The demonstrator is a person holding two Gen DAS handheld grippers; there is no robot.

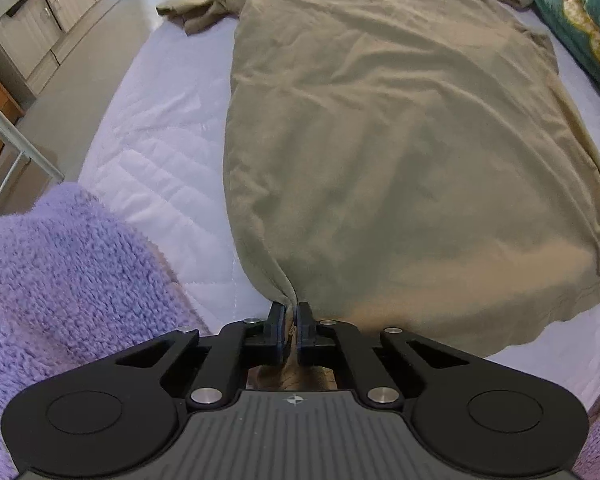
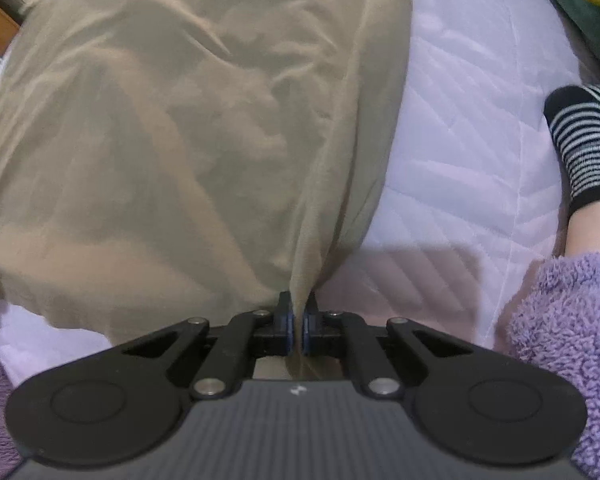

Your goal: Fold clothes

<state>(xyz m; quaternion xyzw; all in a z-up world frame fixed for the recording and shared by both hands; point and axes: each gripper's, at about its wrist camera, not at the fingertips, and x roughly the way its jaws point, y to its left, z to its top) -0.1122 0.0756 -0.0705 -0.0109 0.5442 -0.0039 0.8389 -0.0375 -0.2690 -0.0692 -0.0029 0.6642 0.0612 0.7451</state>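
Left wrist view. The left tool (image 1: 291,312) is clamped on the near hem corner of the shirt (image 1: 380,120), with cloth bunched between its narrow-set pads. The shirt is khaki and lies spread flat along the bed (image 1: 160,152), collar end at the far side. One sleeve (image 1: 196,10) is crumpled beside the shirt's far left shoulder. The near hem is raised off the bed where the tool grips it. A purple fleece (image 1: 60,280) covers the bed's near left corner, left of the shirt. A teal patterned pillow (image 1: 580,20) sits beyond the shirt's right edge. Cabinets (image 1: 40,20) stand across the floor, well left of the shirt. At the shirt's near right edge a dark object shows, too little of it visible to identify.

Right wrist view. The right tool (image 2: 299,308) is closed on the shirt (image 2: 180,120) at its near right hem corner, a fold of cloth running up from between the pads. The body of the shirt lies left of and beyond the tool, on the bed (image 2: 460,160). Right of the shirt, apart from it, a foot in a striped sock (image 2: 584,140) rests on the bed. A purple fleece sleeve (image 2: 560,340) lies nearer, below the sock. This view is slightly blurred.
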